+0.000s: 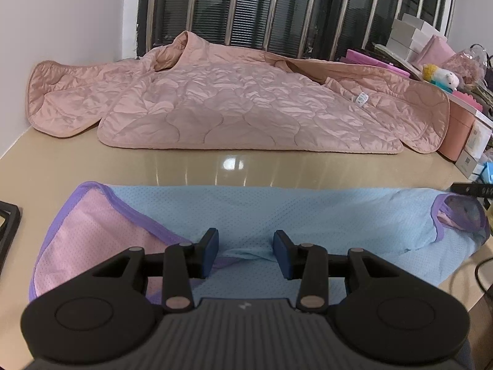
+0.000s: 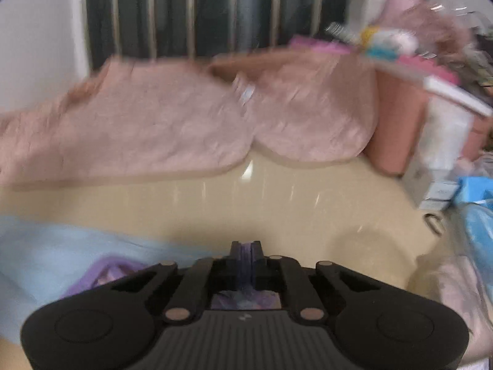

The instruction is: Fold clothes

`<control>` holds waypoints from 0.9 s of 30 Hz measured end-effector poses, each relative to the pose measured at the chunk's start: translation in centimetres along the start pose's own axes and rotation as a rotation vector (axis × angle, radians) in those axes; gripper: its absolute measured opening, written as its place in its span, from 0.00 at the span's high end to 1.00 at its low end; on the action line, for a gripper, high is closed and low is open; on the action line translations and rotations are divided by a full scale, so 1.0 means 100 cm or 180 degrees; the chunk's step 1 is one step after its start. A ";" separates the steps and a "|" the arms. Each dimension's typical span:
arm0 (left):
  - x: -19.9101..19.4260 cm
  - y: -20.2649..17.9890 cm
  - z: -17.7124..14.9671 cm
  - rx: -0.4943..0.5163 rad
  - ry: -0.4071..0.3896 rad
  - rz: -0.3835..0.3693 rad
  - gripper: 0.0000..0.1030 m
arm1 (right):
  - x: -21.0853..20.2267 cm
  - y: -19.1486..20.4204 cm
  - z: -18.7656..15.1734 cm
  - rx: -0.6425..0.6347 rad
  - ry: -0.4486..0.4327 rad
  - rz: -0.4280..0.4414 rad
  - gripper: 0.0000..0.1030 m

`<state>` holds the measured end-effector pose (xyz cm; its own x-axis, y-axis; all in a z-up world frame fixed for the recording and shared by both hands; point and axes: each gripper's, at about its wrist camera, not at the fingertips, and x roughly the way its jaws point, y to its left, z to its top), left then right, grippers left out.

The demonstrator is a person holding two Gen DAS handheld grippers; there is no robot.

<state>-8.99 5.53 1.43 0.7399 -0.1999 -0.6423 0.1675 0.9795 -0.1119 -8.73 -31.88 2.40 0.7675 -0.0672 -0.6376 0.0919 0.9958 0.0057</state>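
Nearest the left wrist lens, the left gripper (image 1: 246, 252) stands with its jaws wide apart at 6 o'clock, its blue pads (image 1: 212, 251) hovering over a small raised wrinkle of the light blue mesh garment (image 1: 308, 215). Nothing sits between the pads. That garment lies spread flat on the glossy beige table (image 1: 185, 163), running from 8 o'clock across to 3 o'clock. At 8 o'clock its pink panel (image 1: 92, 234), edged in purple trim (image 1: 138, 212), lies just left of the jaws. At 3 o'clock a purple-rimmed armhole (image 1: 456, 215) gapes open. Farther back, from 10 o'clock to 2 o'clock, a pink quilted jacket (image 1: 234, 104) lies spread under the barred window (image 1: 277, 9), well apart from the blue garment, with bare table between them. At 2 o'clock, boxes and a small plush toy (image 1: 440, 77) crowd the table's far corner beside the jacket.

In the right wrist view, which is blurred, the right gripper (image 2: 245, 257) at 6 o'clock has its jaws pinched tight on a strip of the purple trim, with bunched purple fabric showing behind them. The blue garment trails off toward 8 o'clock, the jacket spans 10 to 1 o'clock, and a pink box (image 2: 397, 123) stands at 2 o'clock.
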 end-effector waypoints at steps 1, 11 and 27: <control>0.000 0.000 0.000 0.0007 0.0002 -0.0002 0.61 | -0.001 -0.005 -0.003 0.0073 -0.0048 -0.0005 0.96; -0.011 0.002 0.000 -0.0069 -0.0065 -0.0097 0.60 | -0.022 0.007 -0.034 0.0086 -0.0590 -0.0161 0.61; -0.040 -0.011 0.015 -0.0420 -0.0225 0.0479 0.58 | -0.046 -0.012 -0.083 0.0878 -0.1335 0.0279 0.41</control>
<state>-11.16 5.17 5.25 0.7947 -0.0478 -0.6051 -0.0316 0.9923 -0.1200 -17.63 -32.25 -1.10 0.9632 -0.0601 -0.2618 0.1365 0.9489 0.2846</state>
